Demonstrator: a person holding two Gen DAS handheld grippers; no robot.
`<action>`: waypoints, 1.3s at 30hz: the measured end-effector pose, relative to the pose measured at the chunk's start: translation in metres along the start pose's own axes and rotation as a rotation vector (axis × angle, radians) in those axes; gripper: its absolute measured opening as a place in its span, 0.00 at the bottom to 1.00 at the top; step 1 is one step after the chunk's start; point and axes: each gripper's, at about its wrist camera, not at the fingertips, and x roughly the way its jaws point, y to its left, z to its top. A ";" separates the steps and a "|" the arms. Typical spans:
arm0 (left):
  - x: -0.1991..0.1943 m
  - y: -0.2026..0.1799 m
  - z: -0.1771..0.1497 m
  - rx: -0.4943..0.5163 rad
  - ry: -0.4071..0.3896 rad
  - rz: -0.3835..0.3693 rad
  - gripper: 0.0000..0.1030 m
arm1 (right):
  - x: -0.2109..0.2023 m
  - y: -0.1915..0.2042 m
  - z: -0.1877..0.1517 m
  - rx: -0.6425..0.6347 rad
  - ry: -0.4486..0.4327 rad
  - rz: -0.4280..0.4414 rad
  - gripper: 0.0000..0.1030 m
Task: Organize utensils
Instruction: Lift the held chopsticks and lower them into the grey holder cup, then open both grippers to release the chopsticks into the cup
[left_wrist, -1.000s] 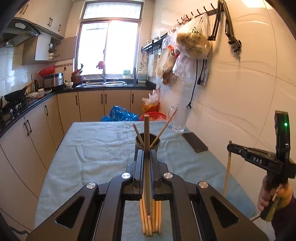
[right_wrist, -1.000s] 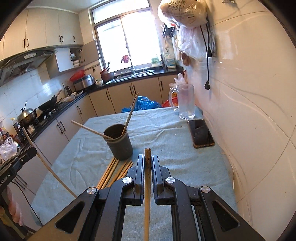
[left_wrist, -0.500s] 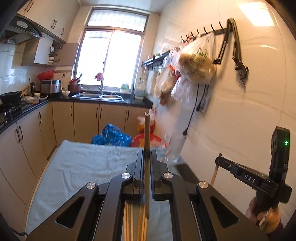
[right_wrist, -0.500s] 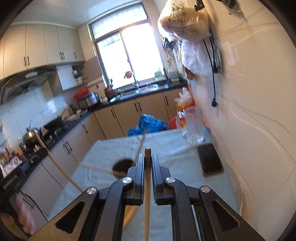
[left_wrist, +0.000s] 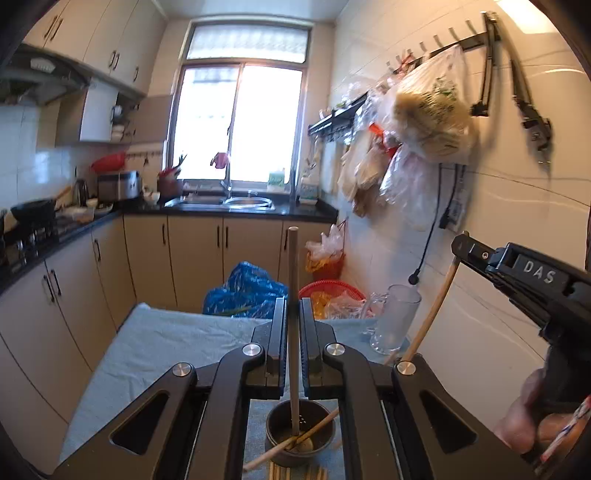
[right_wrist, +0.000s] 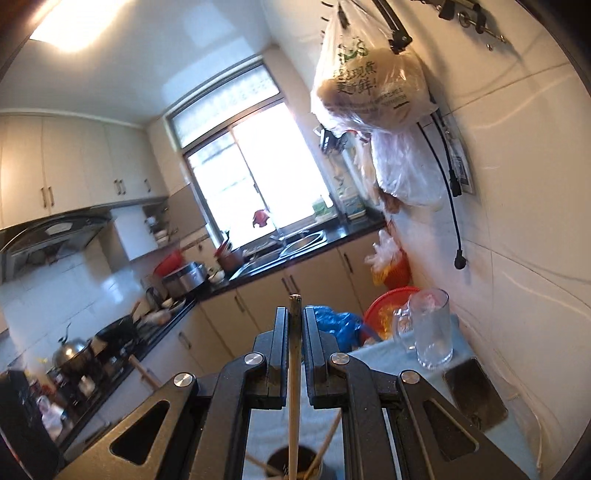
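Observation:
My left gripper (left_wrist: 293, 314) is shut on a wooden chopstick (left_wrist: 293, 325) held upright, its lower end inside the dark round holder (left_wrist: 300, 437) below. Two other chopsticks (left_wrist: 295, 443) lean in the holder. Several more lie on the cloth by its base (left_wrist: 295, 472). My right gripper (right_wrist: 294, 325) is shut on another chopstick (right_wrist: 293, 387), its lower end reaching to the holder (right_wrist: 295, 461). In the left wrist view the right gripper (left_wrist: 458, 245) comes in from the right with its chopstick (left_wrist: 430, 314) slanting down.
A light blue cloth (left_wrist: 155, 350) covers the table. A glass mug (right_wrist: 430, 328) and a dark phone (right_wrist: 474, 391) sit by the tiled wall on the right. Plastic bags (left_wrist: 428, 110) hang from wall hooks. Counters and a stove (right_wrist: 74, 354) run along the left.
Both grippers have risen and come over the holder. The holder now shows below each one's jaws, with the held chopsticks' lower ends at or in it.

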 end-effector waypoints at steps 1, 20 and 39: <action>0.006 0.003 -0.001 -0.011 0.011 0.001 0.05 | 0.008 0.000 -0.004 -0.001 -0.002 -0.014 0.08; -0.001 0.007 -0.008 0.003 0.023 -0.038 0.18 | 0.041 -0.016 -0.048 -0.094 0.135 -0.076 0.38; -0.082 0.028 -0.092 0.101 0.203 -0.165 0.13 | -0.052 -0.042 -0.074 -0.148 0.209 -0.082 0.51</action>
